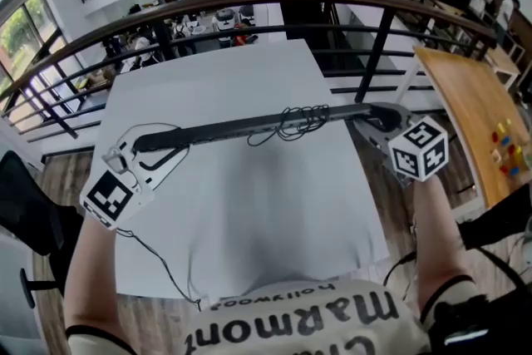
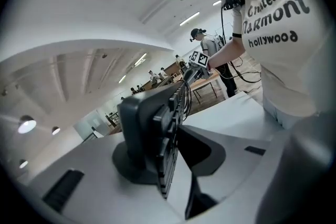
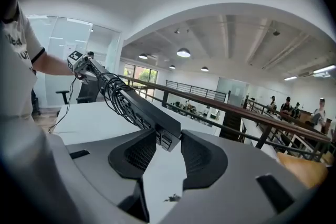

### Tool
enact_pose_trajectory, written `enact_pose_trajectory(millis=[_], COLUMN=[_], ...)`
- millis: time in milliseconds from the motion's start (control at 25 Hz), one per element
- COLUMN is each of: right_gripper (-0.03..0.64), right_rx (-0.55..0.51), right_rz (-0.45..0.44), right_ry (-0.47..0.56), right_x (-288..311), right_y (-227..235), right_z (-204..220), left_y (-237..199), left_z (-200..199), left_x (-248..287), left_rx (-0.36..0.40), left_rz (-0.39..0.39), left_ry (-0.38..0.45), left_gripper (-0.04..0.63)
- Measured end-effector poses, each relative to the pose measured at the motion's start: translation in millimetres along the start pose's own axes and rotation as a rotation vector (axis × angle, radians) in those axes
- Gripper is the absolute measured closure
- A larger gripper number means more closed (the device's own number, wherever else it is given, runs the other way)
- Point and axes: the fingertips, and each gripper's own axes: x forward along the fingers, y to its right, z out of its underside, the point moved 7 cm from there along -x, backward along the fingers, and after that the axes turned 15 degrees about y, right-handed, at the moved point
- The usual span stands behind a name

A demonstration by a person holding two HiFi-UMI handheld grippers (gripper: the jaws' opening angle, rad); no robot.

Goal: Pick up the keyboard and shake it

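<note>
The keyboard (image 1: 249, 127) is held on edge above the desk (image 1: 274, 212), with its cable (image 1: 301, 121) bunched on it. The left gripper (image 1: 154, 147) jaws pinch one end, the right gripper (image 1: 378, 119) jaws the other.

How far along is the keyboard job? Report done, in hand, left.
Done: the keyboard is off the table, turned on edge. In hand: the left gripper clamps one end, the right gripper the other, with the cable bunched on the keyboard. Left: the shaking; one moment cannot show whether it has begun.
</note>
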Motion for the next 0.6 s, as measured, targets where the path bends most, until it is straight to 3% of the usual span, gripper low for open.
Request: enact_pose_trajectory(millis=[320, 600], right_gripper=[0.454, 0.463], right_rx=[-0.04, -0.088], right_rz=[0.071, 0.105], right_ry=[0.158, 0.181], right_x=[-11, -12], right_y=[20, 22], right_z=[-14, -23], left_y=[-2, 10], left_z=[-59, -80], left_x=[10, 4], left_rx=[0.424, 0.645], left_rz=[0.006, 0.018], left_ry=[-0.012, -0.023], left_gripper=[0.503, 0.512])
